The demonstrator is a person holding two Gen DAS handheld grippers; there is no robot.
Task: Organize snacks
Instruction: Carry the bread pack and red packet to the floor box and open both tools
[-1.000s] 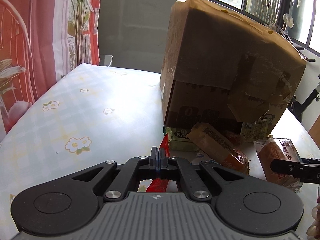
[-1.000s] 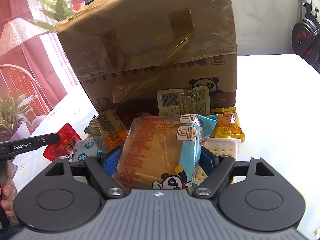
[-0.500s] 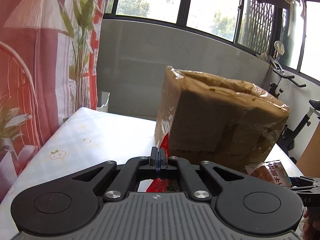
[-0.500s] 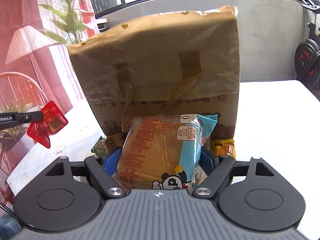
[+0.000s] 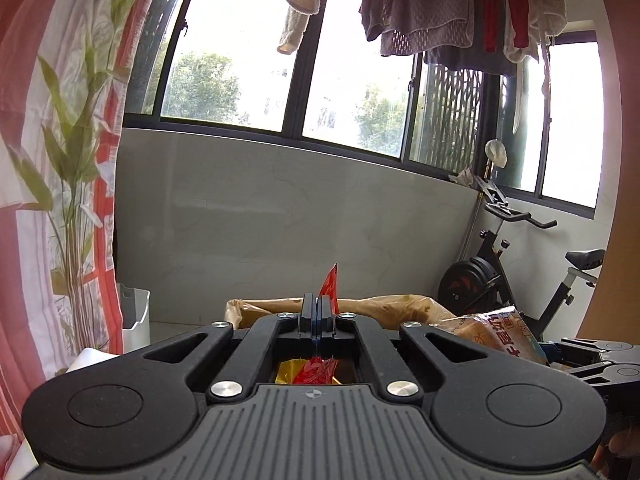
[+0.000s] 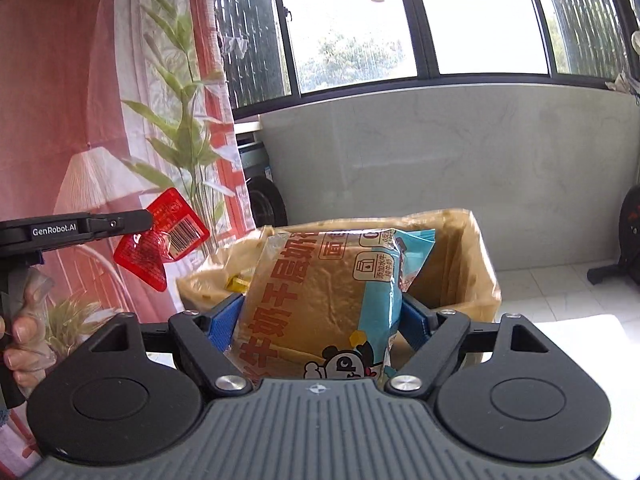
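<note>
**Two snacks held up by the big box**

We hold two grippers, one in each hand. Our left gripper (image 5: 319, 306) has its jaws pressed tight together on one small red packet (image 6: 162, 240). The packet is thin, shiny plastic with pointy corners and a white label with black bars. It sticks out past the tips and hangs down a little below them.

Our right gripper (image 6: 320, 314) has its jaws wide apart, but they squeeze one fat bread bag (image 6: 324, 304) from both sides with blue pads (image 6: 224, 320). The bag is soft and puffy, clear plastic with a blue edge, big orange letters and a little panda. The bread inside looks golden brown.

Right in front of both grippers, and a bit lower, stands one brown cardboard box (image 6: 472, 264). Its top is open and its walls shine with tape. The bread bag sits in front of the opening. The red packet is off to the left of the right gripper.

Beyond the grippers is a smooth grey wall (image 5: 300, 220) under tall windows (image 5: 360, 64). Clothes (image 5: 460, 4) hang above. A red and white curtain (image 5: 52, 160) hangs at the left, and one exercise bike (image 5: 520, 272) stands at the right.
</note>
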